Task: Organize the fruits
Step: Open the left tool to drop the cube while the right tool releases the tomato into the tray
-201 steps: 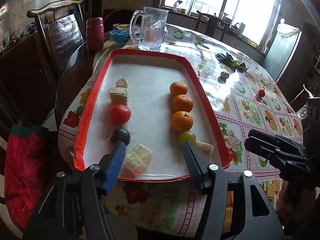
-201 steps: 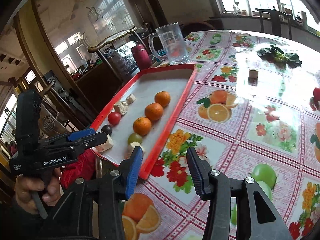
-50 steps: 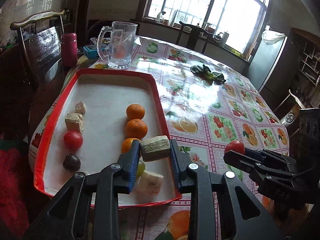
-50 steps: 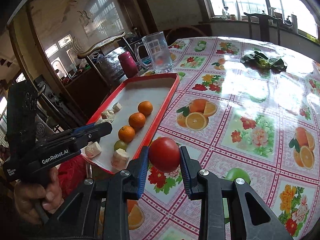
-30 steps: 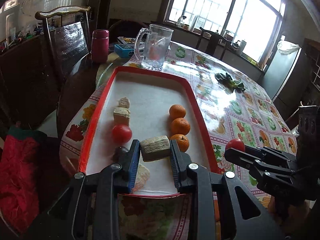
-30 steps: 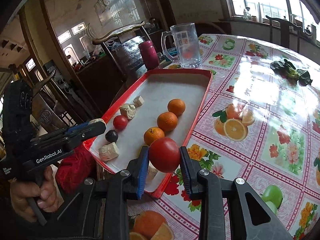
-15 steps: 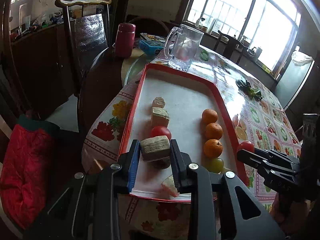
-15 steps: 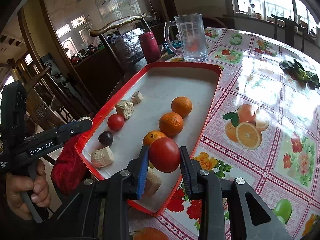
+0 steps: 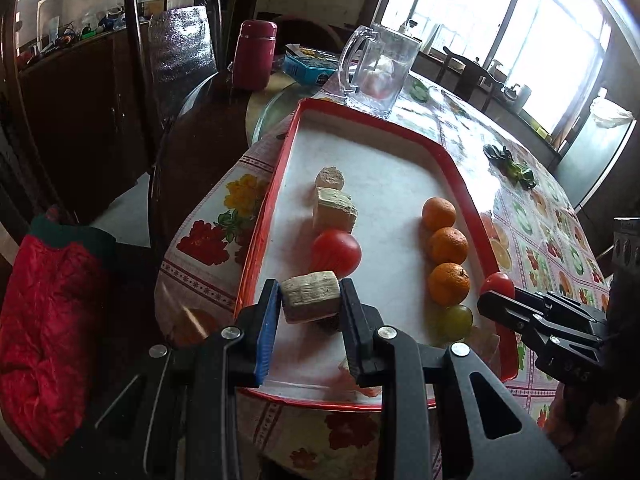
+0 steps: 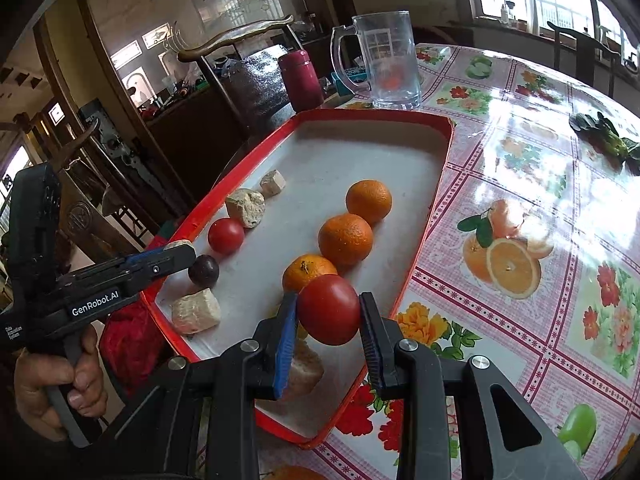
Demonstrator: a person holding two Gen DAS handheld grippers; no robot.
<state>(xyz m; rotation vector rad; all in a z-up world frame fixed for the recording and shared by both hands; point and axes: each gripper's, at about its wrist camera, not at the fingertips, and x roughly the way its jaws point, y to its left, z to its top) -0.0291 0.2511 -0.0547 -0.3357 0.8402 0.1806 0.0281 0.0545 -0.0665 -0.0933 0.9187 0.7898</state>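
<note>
My left gripper is shut on a pale fibrous chunk and holds it over the near left part of the red-rimmed tray, just in front of a tomato. My right gripper is shut on a red tomato above the tray's near right rim. On the tray lie three oranges, a tomato, a dark plum, a green grape and several pale chunks.
A glass mug stands beyond the tray's far end, a maroon flask and a blue box beside it. Green leaves lie on the flowered tablecloth at right. A wooden chair stands left of the table.
My left gripper has carried the pale chunk leftward to the tray's left row, closer to the tomato there. My right gripper has brought its tomato nearer the tray's near right edge.
</note>
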